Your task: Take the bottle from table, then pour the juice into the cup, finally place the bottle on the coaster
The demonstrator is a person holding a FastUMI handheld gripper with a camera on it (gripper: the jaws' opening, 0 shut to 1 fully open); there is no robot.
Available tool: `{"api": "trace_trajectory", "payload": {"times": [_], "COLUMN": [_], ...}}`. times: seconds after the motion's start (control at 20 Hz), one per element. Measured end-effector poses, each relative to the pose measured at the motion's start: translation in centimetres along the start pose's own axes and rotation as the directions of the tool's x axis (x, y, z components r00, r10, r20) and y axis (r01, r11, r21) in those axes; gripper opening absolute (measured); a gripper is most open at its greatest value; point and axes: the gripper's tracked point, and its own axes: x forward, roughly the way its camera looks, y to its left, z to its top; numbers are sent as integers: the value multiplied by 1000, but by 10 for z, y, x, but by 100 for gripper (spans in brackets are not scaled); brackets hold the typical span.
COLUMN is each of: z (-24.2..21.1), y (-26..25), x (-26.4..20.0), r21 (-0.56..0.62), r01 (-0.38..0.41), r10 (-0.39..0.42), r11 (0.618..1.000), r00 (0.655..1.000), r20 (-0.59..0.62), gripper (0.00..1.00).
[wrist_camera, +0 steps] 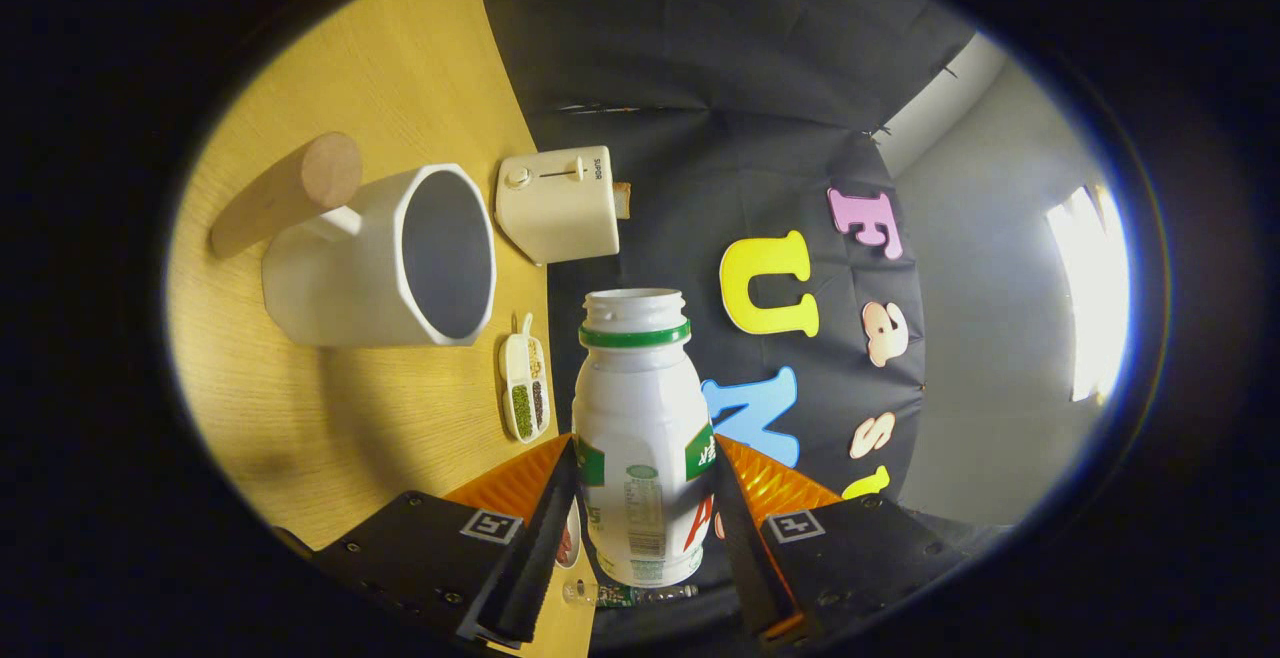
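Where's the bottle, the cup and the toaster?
bottle (pixel 640 418), gripper view, white body between the fingers.
cup (pixel 330 288), gripper view, outer white wall.
toaster (pixel 555 203), gripper view, front face.

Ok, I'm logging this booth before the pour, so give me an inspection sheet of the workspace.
Surface: wooden table, seen tilted.
Job's things: white bottle, cap off, held between the fingers; white cup with wooden handle, beyond them, opening facing the bottle's side.
Clutter: toaster behind the cup; small dish of beans between cup and bottle.
Grippers: gripper shut on the bottle, both fingers pressing its sides.
Cables: nothing seen.
Surroundings: black cloth wall; lit window.
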Motion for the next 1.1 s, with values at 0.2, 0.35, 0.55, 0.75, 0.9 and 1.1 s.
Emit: {"api": "trace_trajectory", "payload": {"times": [0.2, 0.35, 0.55, 0.75, 0.9, 1.1], "z": [2, 2, 3, 2, 2, 4], "y": [-3, -6, -10, -12, -17, -21], "x": [3, 3, 4, 7, 8, 10], "r21": [-28, -58, -88, -111, -136, -158], "r01": [10, 21, 33, 36, 50, 58], "r10": [-9, -21, -32, -35, -48, -55], "r11": [1000, 998, 996, 993, 989, 986], "r00": [1000, 1000, 999, 999, 999, 998], "r20": [11, 12, 17, 14, 16, 22], "gripper": [74, 74, 74, 74, 74, 74]}}
